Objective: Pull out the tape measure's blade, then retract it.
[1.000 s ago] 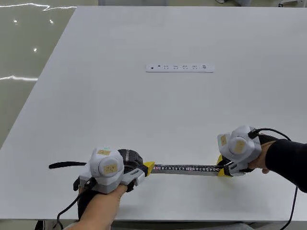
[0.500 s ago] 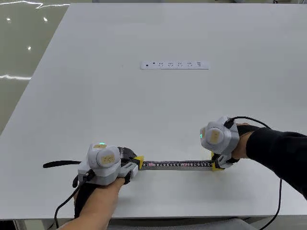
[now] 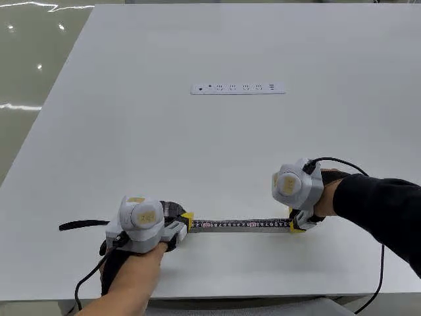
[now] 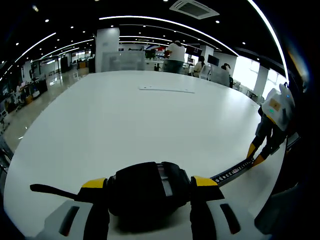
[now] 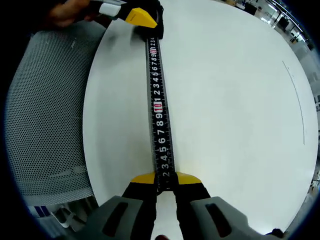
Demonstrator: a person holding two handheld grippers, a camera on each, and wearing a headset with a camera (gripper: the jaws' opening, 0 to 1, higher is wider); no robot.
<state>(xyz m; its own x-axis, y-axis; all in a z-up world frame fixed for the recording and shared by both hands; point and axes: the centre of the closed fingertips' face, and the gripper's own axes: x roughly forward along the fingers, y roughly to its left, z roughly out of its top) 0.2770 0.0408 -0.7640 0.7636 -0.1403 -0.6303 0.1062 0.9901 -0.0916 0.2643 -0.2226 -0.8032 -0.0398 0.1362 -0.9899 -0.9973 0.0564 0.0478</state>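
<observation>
Right gripper (image 5: 165,180) pinched shut on the tip of the black numbered steel blade (image 5: 159,115). Left gripper (image 4: 150,183) clamped the black rounded plastic tape-measure case (image 4: 145,200). Blade stretched flat between them near the white table (image 3: 197,145) front edge. Judged thin, springy, slippery: hold end hook, case sides.

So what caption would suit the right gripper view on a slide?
Yellow-tipped fingers of the right gripper pinch the end of a black numbered tape-measure blade stretched across the white table.
</observation>
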